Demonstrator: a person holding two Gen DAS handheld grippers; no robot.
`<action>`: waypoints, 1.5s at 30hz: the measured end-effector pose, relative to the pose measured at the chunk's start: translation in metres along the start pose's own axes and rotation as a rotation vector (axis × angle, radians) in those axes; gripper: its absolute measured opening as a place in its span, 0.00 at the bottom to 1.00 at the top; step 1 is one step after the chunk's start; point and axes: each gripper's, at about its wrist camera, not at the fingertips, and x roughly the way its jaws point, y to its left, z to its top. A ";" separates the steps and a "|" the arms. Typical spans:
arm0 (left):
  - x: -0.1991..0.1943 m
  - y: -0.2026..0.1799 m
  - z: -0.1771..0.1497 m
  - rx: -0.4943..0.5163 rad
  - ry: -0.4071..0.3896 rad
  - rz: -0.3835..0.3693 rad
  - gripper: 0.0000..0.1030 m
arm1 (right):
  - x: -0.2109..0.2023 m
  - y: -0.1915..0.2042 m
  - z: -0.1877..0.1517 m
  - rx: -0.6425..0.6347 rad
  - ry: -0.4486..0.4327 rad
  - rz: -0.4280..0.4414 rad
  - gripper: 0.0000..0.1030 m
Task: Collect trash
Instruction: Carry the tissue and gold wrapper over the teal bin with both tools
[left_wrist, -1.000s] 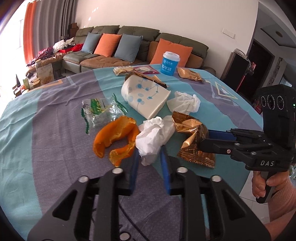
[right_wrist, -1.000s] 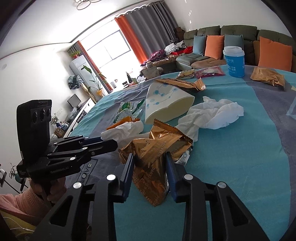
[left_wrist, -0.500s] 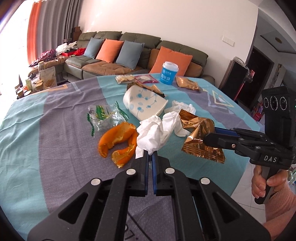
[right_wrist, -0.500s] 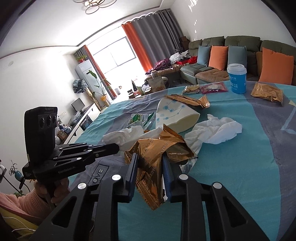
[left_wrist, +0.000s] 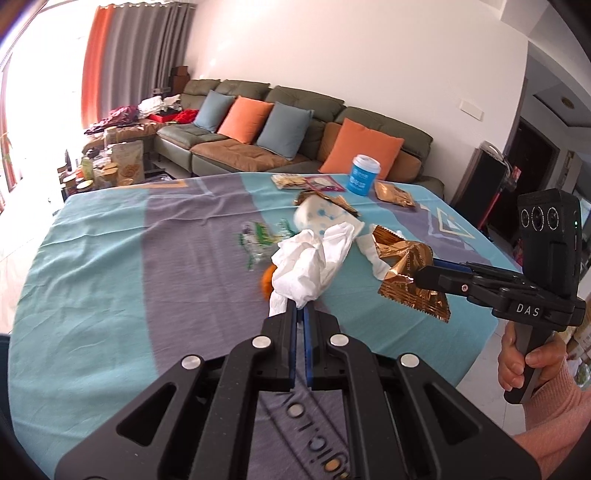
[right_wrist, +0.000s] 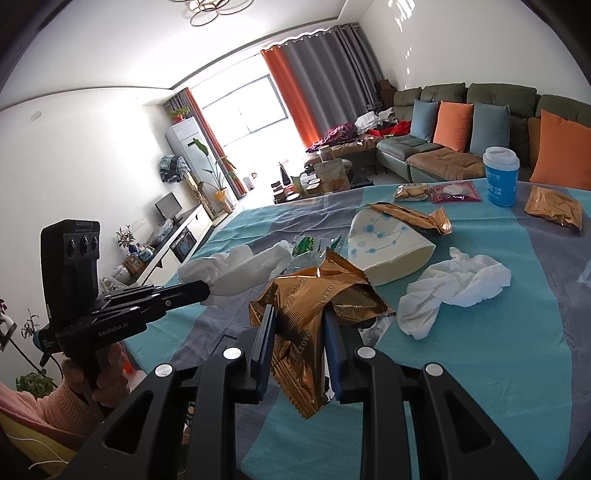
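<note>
My left gripper (left_wrist: 300, 314) has its jaws closed on a crumpled white tissue (left_wrist: 310, 266), lifted above the table (left_wrist: 110, 266); my right gripper (right_wrist: 299, 325) grips a gold foil wrapper (right_wrist: 314, 306) between its jaws, also off the cloth. More trash lies farther across the table: a second tissue (right_wrist: 454, 291), a tipped paper cup (right_wrist: 388, 251) and a blue cup (right_wrist: 500, 175).

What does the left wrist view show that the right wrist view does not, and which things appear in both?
Only the left wrist view shows the dark doorway and a bit of orange peel. Only the right wrist view shows the bright window and ring-shaped ceiling lamp. Both show the crumpled white tissue in the left gripper, the gold foil wrapper in the right gripper, and the blue lidded cup.
</note>
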 end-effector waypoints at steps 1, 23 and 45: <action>-0.005 0.004 -0.002 -0.007 -0.004 0.008 0.03 | 0.001 0.003 0.000 -0.006 0.002 0.003 0.23; -0.095 0.085 -0.034 -0.160 -0.093 0.210 0.03 | 0.073 0.092 0.011 -0.133 0.082 0.197 0.23; -0.181 0.187 -0.081 -0.344 -0.148 0.443 0.03 | 0.152 0.205 0.026 -0.284 0.199 0.387 0.23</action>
